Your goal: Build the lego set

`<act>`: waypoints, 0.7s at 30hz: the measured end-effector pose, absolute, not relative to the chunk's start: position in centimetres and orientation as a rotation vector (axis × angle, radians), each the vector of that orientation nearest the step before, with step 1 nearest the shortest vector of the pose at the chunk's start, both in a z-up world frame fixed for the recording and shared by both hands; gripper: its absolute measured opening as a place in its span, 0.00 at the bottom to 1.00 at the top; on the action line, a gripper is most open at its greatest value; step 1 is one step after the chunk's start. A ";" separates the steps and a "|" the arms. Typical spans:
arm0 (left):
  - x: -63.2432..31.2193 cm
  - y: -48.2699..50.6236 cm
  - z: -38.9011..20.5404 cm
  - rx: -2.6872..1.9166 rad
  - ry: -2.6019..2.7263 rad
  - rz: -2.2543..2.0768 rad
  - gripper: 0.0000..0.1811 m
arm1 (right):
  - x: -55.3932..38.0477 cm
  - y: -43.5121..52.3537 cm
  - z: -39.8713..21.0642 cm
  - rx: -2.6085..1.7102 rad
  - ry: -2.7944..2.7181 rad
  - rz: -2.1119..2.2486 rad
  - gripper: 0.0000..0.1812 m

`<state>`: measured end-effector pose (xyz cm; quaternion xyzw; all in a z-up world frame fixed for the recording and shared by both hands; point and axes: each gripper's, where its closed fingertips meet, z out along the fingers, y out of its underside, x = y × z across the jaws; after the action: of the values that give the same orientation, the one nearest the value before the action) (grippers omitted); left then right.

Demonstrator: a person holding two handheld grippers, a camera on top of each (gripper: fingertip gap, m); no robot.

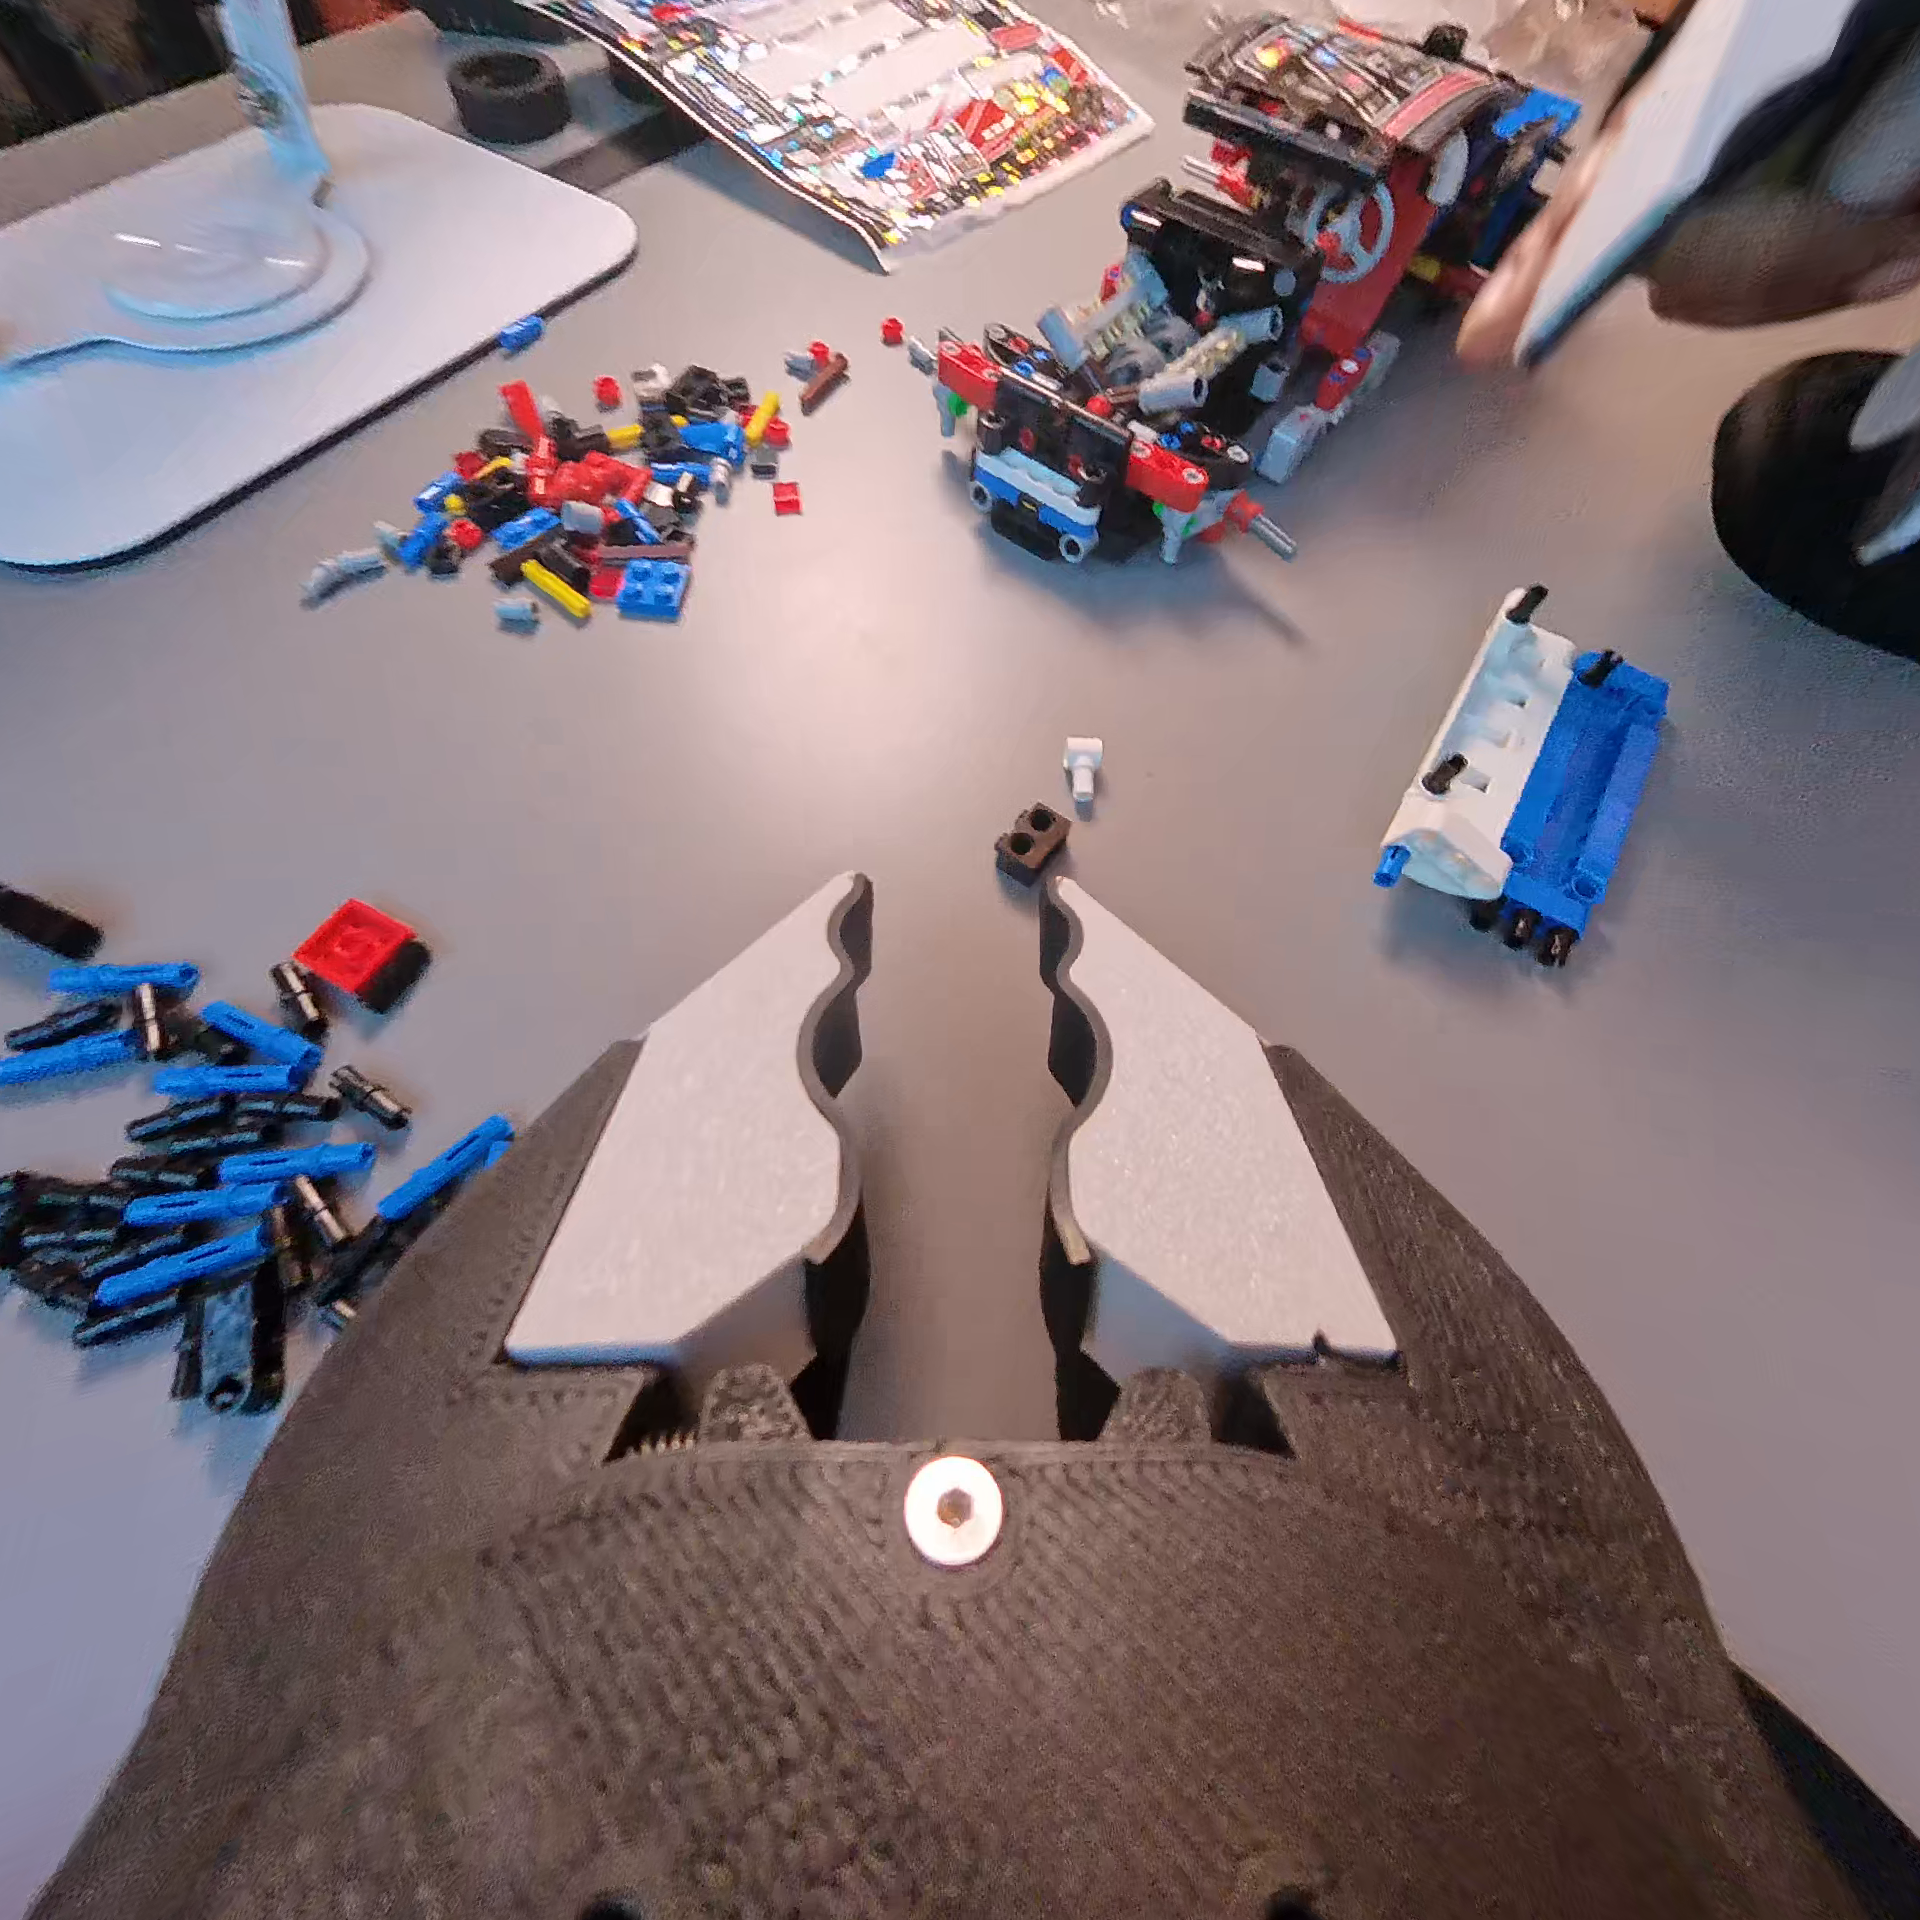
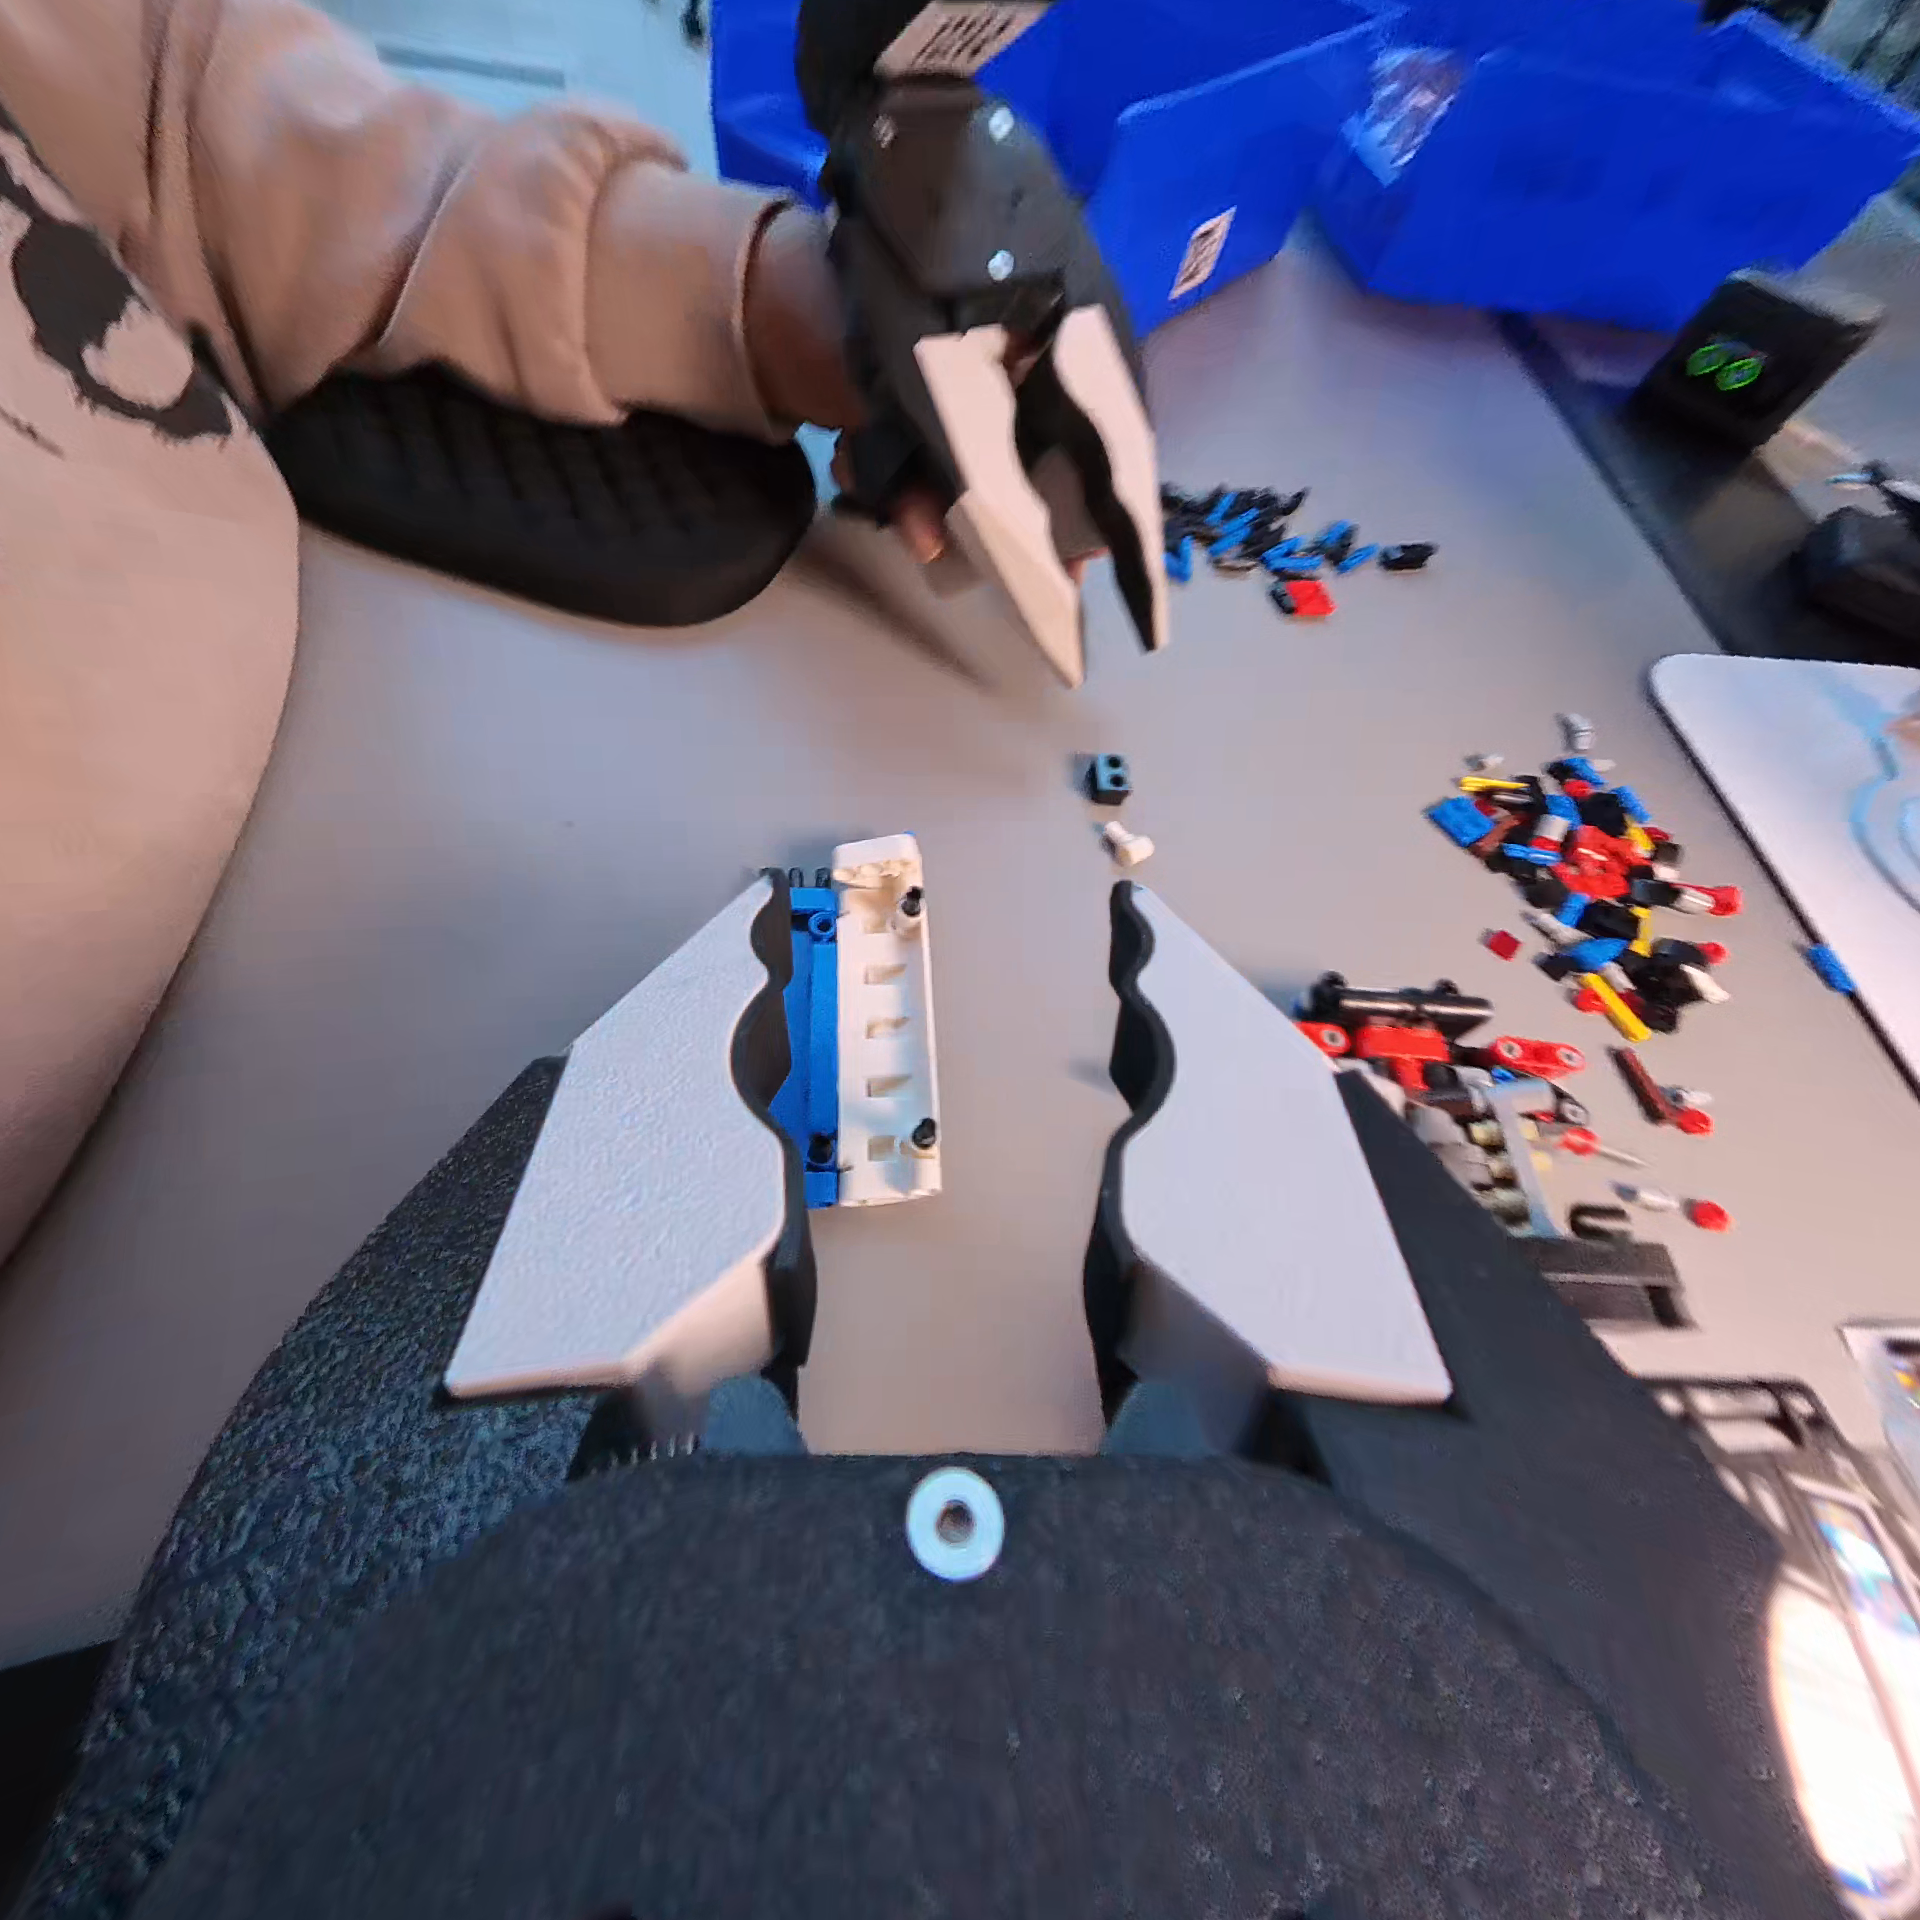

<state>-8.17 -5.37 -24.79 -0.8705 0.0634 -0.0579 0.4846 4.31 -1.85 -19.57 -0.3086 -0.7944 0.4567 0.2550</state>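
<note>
My left gripper [image 1: 954,888] is open and empty above the grey table, just short of a small black brick [image 1: 1031,840] and a small white pin piece [image 1: 1082,764]. A blue and white sub-assembly [image 1: 1527,779] lies to the right. The half-built red, black and blue vehicle [image 1: 1247,312] stands farther back. My right gripper [image 2: 943,894] is open and empty, held over the blue and white sub-assembly [image 2: 883,1023]. The black brick [image 2: 1103,777] and white pin piece [image 2: 1124,844] lie ahead of it. The left gripper [image 2: 1112,655] also shows there, hovering above the brick.
A mixed pile of small parts [image 1: 582,488] lies at the middle left, blue and black pins [image 1: 197,1164] at the near left with a red tile [image 1: 353,943]. An instruction booklet [image 1: 873,114], a monitor stand base [image 1: 260,301] and a black tyre [image 1: 509,94] lie behind. Blue bins [image 2: 1455,156] stand at the far side. The left gripper's tips are roughly 15 cm from the right gripper's. The small white pin piece [image 1: 1082,764] is about 5 cm from my left fingertips and 11 cm from my right. My right wrist view [image 2: 1129,838] looks at it from another angle.
</note>
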 end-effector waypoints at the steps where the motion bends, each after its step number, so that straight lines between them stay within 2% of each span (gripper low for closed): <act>1: -7.9 -5.1 -25.1 -2.139 0.196 -0.129 0.17 | 4.2 -1.1 -19.1 -0.858 -2.104 1.259 0.32; 6: -6.5 -3.5 -26.8 -2.237 0.484 -0.047 0.16 | 4.7 0.1 -19.6 -0.920 -2.078 1.297 0.29; 7: -6.2 -3.3 -26.8 -2.238 0.519 -0.057 0.15 | 4.9 -0.2 -20.1 -0.917 -2.118 1.277 0.30; 9: -5.6 -3.4 -27.0 -2.259 0.566 -0.099 0.07 | 5.5 -0.8 -21.6 -0.915 -2.223 1.215 0.33; 14: -5.3 -4.2 -26.9 -2.270 0.623 -0.052 0.05 | 5.7 -1.4 -24.2 -0.926 -2.336 1.080 0.36; 18: -3.3 -4.7 -24.4 -2.133 0.571 -0.183 0.05 | 4.8 -1.4 -23.7 -0.937 -2.272 1.085 0.35; 21: -1.0 -4.7 -20.8 -1.944 0.475 -0.385 0.06 | 3.3 -1.9 -20.8 -0.891 -2.086 1.189 0.28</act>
<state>-0.98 -4.71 -20.75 -0.8124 0.1985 -0.1608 0.5241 3.26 -1.89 -20.82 -0.3335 -0.7804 0.4448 0.2862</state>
